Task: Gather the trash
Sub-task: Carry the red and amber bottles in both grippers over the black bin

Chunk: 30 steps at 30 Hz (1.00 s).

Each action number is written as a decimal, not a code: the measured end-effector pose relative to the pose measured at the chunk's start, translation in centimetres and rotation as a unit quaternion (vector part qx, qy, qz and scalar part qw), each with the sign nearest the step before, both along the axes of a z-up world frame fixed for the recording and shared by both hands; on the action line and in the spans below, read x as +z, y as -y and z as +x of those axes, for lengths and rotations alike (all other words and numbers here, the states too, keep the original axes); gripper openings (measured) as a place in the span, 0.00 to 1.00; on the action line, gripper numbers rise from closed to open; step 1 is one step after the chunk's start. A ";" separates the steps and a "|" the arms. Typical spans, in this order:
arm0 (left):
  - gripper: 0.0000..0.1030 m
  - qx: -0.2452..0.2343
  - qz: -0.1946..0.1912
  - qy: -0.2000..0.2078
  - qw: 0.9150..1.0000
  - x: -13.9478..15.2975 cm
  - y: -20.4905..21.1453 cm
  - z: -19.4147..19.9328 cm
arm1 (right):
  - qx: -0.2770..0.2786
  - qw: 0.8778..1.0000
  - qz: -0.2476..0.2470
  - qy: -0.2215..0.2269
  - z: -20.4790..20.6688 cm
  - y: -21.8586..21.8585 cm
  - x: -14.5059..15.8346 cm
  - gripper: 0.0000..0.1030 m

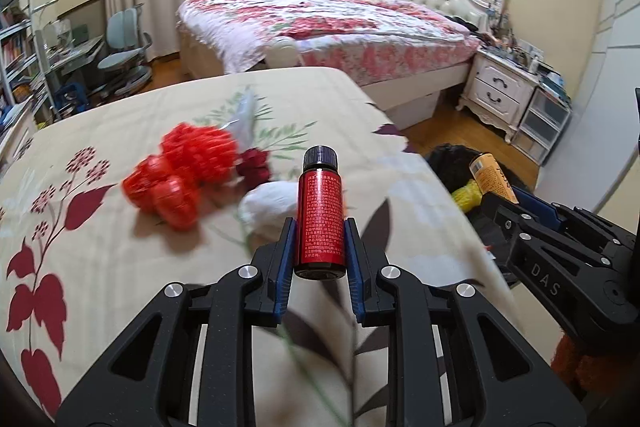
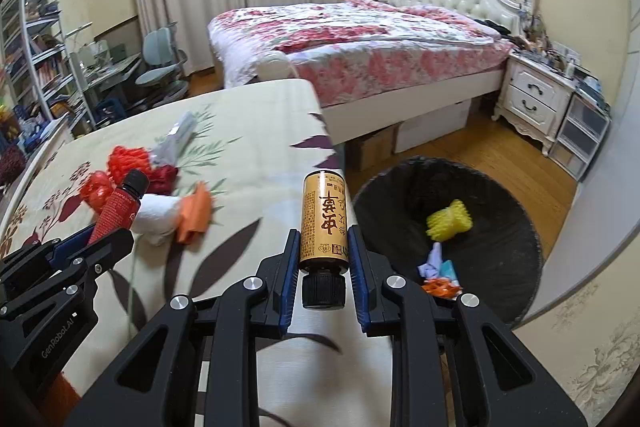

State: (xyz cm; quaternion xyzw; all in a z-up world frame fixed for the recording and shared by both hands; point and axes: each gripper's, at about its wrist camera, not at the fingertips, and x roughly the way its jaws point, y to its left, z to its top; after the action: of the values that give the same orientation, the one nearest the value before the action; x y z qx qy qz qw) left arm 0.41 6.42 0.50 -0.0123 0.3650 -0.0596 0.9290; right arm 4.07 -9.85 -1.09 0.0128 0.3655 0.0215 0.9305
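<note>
Left gripper (image 1: 320, 227) and right gripper (image 2: 323, 237) are both angling downward side by side, each with its jaws clamping tight, the right gripper lying just beside the left.

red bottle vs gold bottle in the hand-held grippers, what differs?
Colour: the red bottle has a red label with small print; the gold bottle has a gold label with large dark characters.
Pose: the red bottle's black cap points away from its left hand-held gripper; the gold bottle's cap points back toward the right hand-held gripper.
Shared: both small, black-capped, clamped between blue pads.
</note>
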 end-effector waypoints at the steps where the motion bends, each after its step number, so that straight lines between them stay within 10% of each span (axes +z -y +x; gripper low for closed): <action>1: 0.22 -0.006 0.000 0.000 1.000 0.0 0.7 0.3 | -0.006 1.000 0.000 0.001 0.1 0.5 0.0 0.24; 30: 0.22 -0.094 0.037 -0.023 0.995 -3.6 14.7 8.4 | -0.132 0.991 0.008 -0.029 4.4 11.9 -4.4 0.24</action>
State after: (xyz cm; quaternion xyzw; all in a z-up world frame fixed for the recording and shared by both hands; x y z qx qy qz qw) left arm 8.84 -8.27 -3.08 0.0554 0.3876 -0.1328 0.9105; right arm 8.45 -21.75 -5.50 0.0690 0.3877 -0.0989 0.9139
